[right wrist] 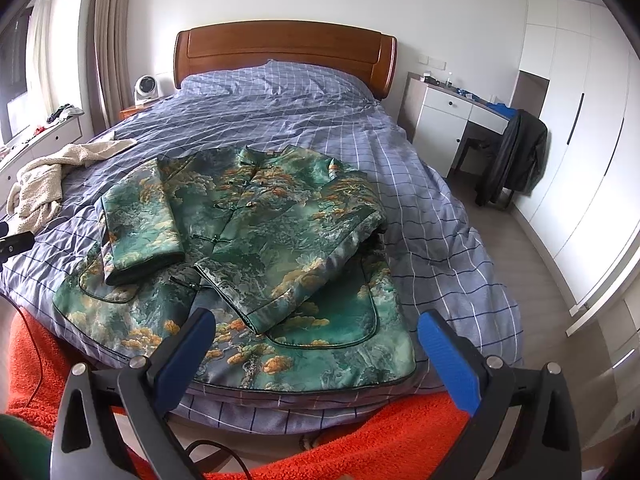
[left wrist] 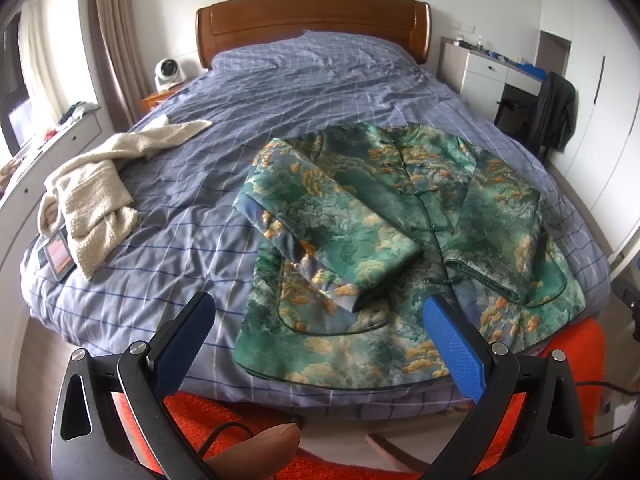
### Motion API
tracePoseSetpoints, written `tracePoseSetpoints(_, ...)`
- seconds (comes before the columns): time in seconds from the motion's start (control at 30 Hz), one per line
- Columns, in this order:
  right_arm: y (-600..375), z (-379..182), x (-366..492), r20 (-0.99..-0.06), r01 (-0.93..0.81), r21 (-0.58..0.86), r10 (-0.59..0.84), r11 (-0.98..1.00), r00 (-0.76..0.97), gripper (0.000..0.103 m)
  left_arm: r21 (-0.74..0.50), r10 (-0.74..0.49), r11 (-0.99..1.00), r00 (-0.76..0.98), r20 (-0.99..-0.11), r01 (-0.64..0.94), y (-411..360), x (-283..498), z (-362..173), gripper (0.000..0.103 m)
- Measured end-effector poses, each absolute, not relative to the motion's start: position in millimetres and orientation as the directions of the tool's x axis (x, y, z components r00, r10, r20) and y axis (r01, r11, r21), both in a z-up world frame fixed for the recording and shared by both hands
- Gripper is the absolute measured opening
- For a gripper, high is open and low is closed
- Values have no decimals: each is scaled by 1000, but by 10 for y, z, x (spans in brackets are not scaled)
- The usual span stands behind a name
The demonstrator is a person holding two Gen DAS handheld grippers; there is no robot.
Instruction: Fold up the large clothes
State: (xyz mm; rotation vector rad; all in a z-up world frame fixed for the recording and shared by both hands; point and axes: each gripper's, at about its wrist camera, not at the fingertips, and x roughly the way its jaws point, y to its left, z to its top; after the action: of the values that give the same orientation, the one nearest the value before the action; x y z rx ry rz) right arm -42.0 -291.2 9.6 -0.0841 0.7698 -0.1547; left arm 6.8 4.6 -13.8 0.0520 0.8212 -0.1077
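Both claws, left gripper (left wrist: 316, 316) and right gripper (right wrist: 316, 334), were released, blue pads spread wide, holding nothing above the bed's foot. Bed (left wrist: 312, 92): checked blue cover, wooden headboard (left wrist: 312, 20). Jacket (left wrist: 400, 216): green brocade with orange clouds, lying front-up near the foot edge, both sleeves folded inward across the chest, knot buttons down the centre. Towel (left wrist: 96, 188): cream, crumpled at the bed's left side. Device (left wrist: 60, 258): small screen beside the towel; no writing was legible.
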Motion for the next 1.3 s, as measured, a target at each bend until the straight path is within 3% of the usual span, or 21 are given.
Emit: tracePoseSetpoints(1.3,-2797,55,-377,-689,66,-157,-157,985,708,103,41,-36,995,689,-724,95,47,56,-151,103)
